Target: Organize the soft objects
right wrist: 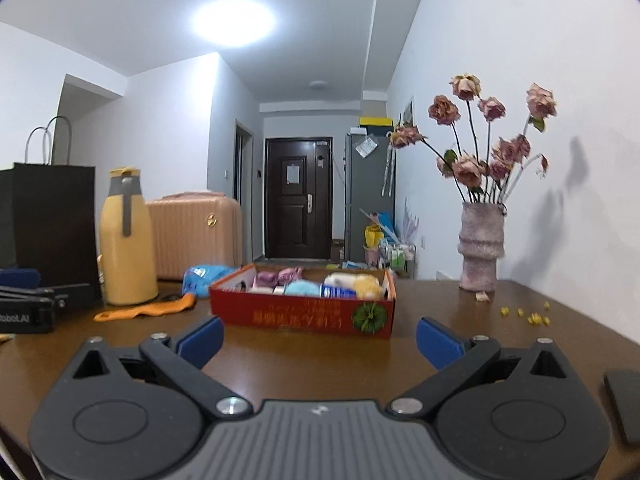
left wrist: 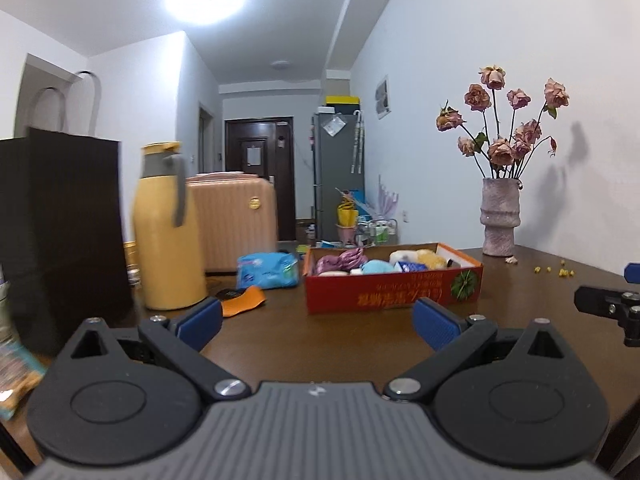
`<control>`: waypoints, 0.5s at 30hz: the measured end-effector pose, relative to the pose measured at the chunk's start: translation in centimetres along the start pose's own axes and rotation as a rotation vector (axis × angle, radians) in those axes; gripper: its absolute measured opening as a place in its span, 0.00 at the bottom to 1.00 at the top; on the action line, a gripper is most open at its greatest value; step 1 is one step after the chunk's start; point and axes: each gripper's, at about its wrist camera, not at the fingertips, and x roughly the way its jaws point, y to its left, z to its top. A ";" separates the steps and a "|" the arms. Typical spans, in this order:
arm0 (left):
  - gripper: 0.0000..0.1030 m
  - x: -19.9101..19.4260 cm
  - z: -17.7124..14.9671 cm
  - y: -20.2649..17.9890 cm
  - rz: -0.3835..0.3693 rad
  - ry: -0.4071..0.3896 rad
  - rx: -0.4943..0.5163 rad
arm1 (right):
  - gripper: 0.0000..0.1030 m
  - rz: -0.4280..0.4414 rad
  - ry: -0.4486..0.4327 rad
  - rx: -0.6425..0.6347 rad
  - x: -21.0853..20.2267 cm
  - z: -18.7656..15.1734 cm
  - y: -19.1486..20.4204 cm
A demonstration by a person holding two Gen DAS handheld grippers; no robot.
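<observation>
A red cardboard box (left wrist: 394, 290) (right wrist: 304, 314) sits on the brown table, holding several soft things: purple, light blue, white and yellow. A blue soft packet (left wrist: 267, 270) (right wrist: 204, 274) lies left of the box. An orange soft item (left wrist: 244, 300) (right wrist: 146, 312) lies on the table nearer me. My left gripper (left wrist: 318, 326) is open and empty, short of the box. My right gripper (right wrist: 320, 344) is open and empty, just in front of the box. Each gripper shows at the edge of the other's view.
A yellow thermos jug (left wrist: 168, 232) (right wrist: 127, 240) and a black paper bag (left wrist: 60, 220) (right wrist: 48, 220) stand at the left. A pink vase with dried roses (left wrist: 500, 216) (right wrist: 480, 246) stands at the right by the wall. Yellow crumbs (right wrist: 528, 316) lie near it. A snack packet (left wrist: 16, 376) lies at the left edge.
</observation>
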 end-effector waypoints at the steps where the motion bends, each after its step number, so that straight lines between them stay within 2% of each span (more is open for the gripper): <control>1: 1.00 -1.1 -0.4 0.2 -0.002 0.006 -0.011 | 1.00 -0.005 0.014 0.008 -0.9 -0.4 0.3; 4: 1.00 -4.1 -1.4 0.6 -0.008 0.027 -0.059 | 1.00 -0.013 0.061 0.048 -3.8 -1.7 1.2; 7: 1.00 -6.1 -2.1 0.9 -0.021 0.038 -0.078 | 1.00 0.010 0.068 0.116 -5.9 -3.0 1.9; 9: 1.00 -6.3 -2.4 1.0 -0.020 0.054 -0.062 | 1.00 0.040 0.082 0.099 -5.6 -3.2 2.4; 12: 1.00 -5.9 -2.4 1.1 -0.001 0.061 -0.054 | 1.00 0.011 0.078 0.065 -5.3 -3.2 3.1; 15: 1.00 -6.0 -2.3 1.5 -0.003 0.061 -0.080 | 1.00 0.022 0.086 0.076 -5.4 -3.2 3.2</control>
